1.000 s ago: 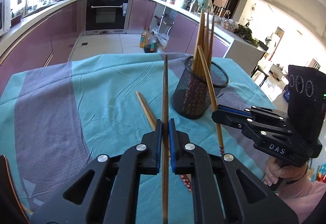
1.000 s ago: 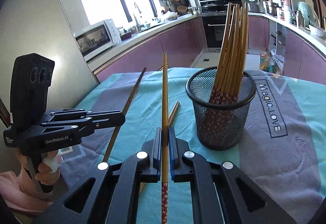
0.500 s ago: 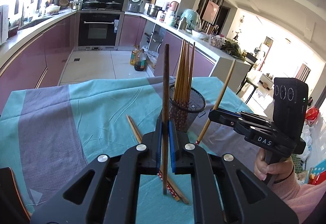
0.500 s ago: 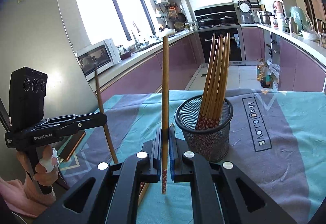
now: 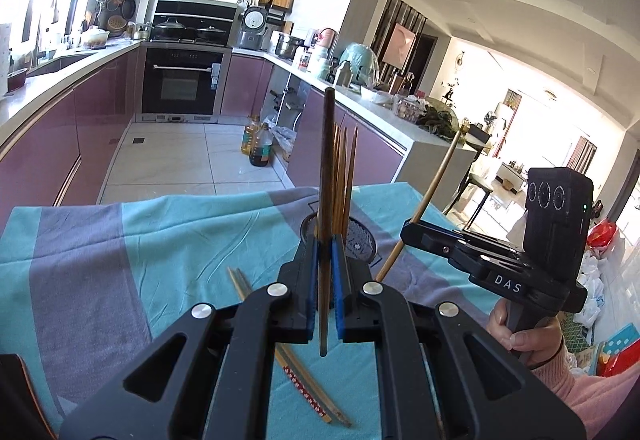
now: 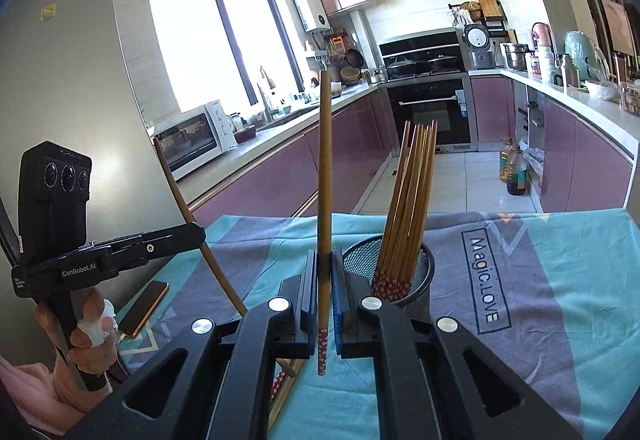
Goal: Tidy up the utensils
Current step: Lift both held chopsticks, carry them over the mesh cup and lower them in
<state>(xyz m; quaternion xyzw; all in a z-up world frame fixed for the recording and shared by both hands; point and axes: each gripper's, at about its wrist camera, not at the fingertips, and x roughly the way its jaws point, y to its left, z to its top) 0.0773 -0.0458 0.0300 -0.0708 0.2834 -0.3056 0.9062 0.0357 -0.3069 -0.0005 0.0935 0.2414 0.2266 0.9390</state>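
My left gripper point(image 5: 325, 252) is shut on a brown chopstick point(image 5: 327, 168) and holds it upright above the table, just in front of the black mesh cup point(image 5: 360, 240). My right gripper point(image 6: 325, 268) is shut on another chopstick point(image 6: 324, 168) with a red patterned end, also upright, left of the mesh cup point(image 6: 416, 272) that holds several chopsticks point(image 6: 408, 200). Each gripper shows in the other's view: the right point(image 5: 408, 234) and the left point(image 6: 200, 236), each with its chopstick tilted. Two loose chopsticks point(image 5: 296, 380) lie on the cloth.
The table has a teal and grey cloth point(image 6: 560, 300). A phone point(image 6: 144, 308) lies at its left edge near the left hand. Kitchen counters and an oven point(image 5: 182, 80) are beyond the table.
Both grippers rose and tilted back, bringing their chopsticks from slanted to upright. The cup now sits lower and closer under the gripper tips in both views.
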